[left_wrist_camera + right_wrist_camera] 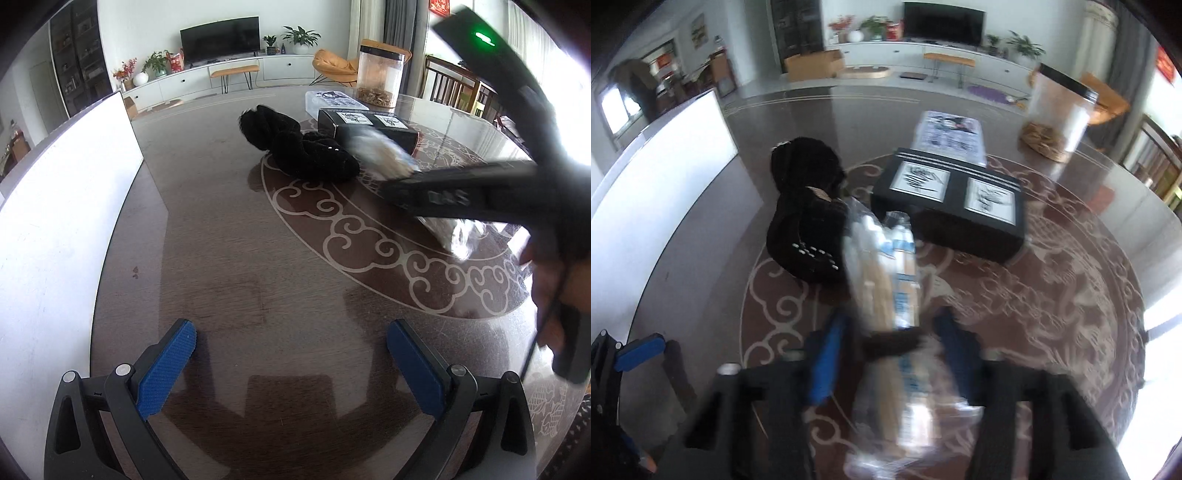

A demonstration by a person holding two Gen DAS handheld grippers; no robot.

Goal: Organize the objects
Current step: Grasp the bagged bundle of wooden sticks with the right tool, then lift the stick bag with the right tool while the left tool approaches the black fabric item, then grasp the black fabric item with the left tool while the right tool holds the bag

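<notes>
- Evidently the step in hand is carrying the clear plastic packet [882,280], which seems to hold pale sticks, away from the clutter; the right gripper [886,339] has its fingers closed on the packet's middle, though blur makes the exact contact hard to read.
- Most of the packet sticks out ahead of the fingers above the tabletop [1052,295], so I would keep it level and move slowly; crinkly film probably slips.
- Its far end hangs close over the black knitted item [805,206] and near the black box [953,199]; steer clear of both.
- The left gripper [291,362] rests with fingers open and empty above bare tabletop, well apart from the packet.
- Likely the white tray [66,206] at the left is the destination; that is only my guess.
</notes>
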